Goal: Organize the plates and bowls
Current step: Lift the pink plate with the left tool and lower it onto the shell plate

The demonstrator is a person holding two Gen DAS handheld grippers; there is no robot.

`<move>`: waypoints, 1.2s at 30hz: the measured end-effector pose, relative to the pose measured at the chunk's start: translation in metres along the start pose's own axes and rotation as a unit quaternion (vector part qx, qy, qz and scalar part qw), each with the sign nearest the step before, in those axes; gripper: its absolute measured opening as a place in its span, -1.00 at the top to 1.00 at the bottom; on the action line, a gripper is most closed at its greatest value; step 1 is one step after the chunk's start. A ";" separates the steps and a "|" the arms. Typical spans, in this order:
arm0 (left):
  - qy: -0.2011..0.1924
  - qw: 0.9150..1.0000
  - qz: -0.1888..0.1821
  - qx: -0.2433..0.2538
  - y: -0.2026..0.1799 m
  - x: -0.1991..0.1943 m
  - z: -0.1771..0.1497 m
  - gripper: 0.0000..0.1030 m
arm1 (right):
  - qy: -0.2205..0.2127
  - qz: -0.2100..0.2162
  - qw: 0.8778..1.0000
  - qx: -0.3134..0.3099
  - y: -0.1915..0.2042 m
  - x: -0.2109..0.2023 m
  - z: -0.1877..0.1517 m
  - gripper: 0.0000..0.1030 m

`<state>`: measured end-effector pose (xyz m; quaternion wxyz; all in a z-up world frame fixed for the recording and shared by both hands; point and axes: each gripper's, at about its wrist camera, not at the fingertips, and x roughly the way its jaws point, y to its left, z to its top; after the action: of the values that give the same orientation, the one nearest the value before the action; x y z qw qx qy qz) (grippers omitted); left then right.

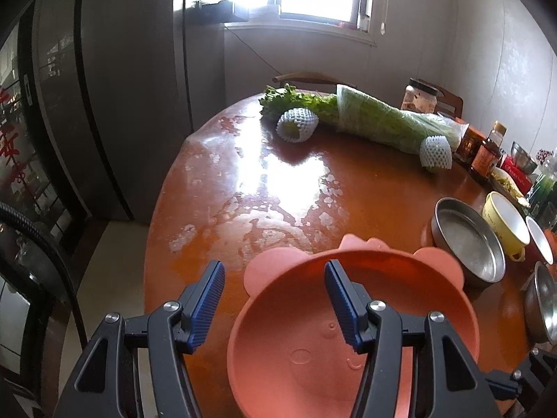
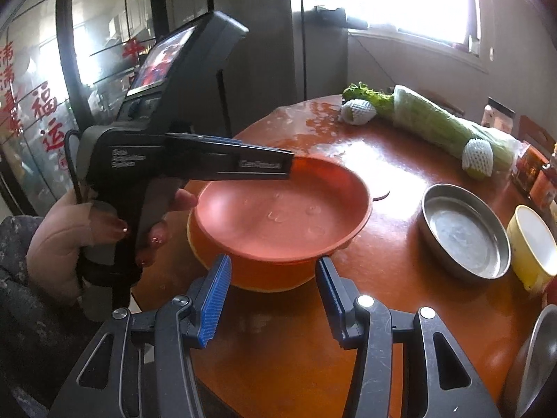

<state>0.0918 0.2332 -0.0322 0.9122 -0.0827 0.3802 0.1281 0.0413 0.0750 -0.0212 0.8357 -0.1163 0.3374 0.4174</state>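
Note:
A pink bowl with ears (image 1: pixel 348 348) (image 2: pixel 282 216) sits nested in an orange bowl (image 2: pixel 271 277) near the round table's front edge. My left gripper (image 1: pixel 275 299) (image 2: pixel 278 165) is open and hangs over the pink bowl's left rim, with one finger inside the bowl and the other outside. The pads are not pressing on the wall. A hand holds that gripper in the right wrist view. My right gripper (image 2: pixel 274 264) is open, with its tips just short of the orange bowl's near side. It grips nothing.
A steel dish (image 1: pixel 468 244) (image 2: pixel 464 230), a yellow bowl (image 1: pixel 506 223) (image 2: pixel 532 244), a white cup (image 1: pixel 539 240) and a steel bowl (image 1: pixel 543 306) stand at the right. Wrapped greens (image 1: pixel 383 122) (image 2: pixel 435 125), foam nets, bottles and a jar line the far side. The brown table (image 1: pixel 278 181) is glossy.

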 end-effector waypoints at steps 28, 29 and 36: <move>-0.015 1.000 -0.008 0.004 -0.009 -0.037 -0.007 -0.16 | -0.004 0.005 1.000 -0.019 0.008 -0.013 -0.003 -0.04; -0.016 1.000 -0.010 0.006 -0.011 -0.039 -0.007 -0.16 | -0.005 0.003 1.000 -0.018 0.007 -0.015 -0.003 -0.04; -0.021 0.999 -0.022 0.023 -0.036 -0.049 -0.005 -0.16 | -0.020 -0.012 1.000 0.002 -0.008 -0.031 -0.007 -0.10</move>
<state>0.0651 0.1895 0.0012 0.9242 -0.0673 0.3623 0.1007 0.0311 0.0477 -0.0068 0.8475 -0.1102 0.3197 0.4092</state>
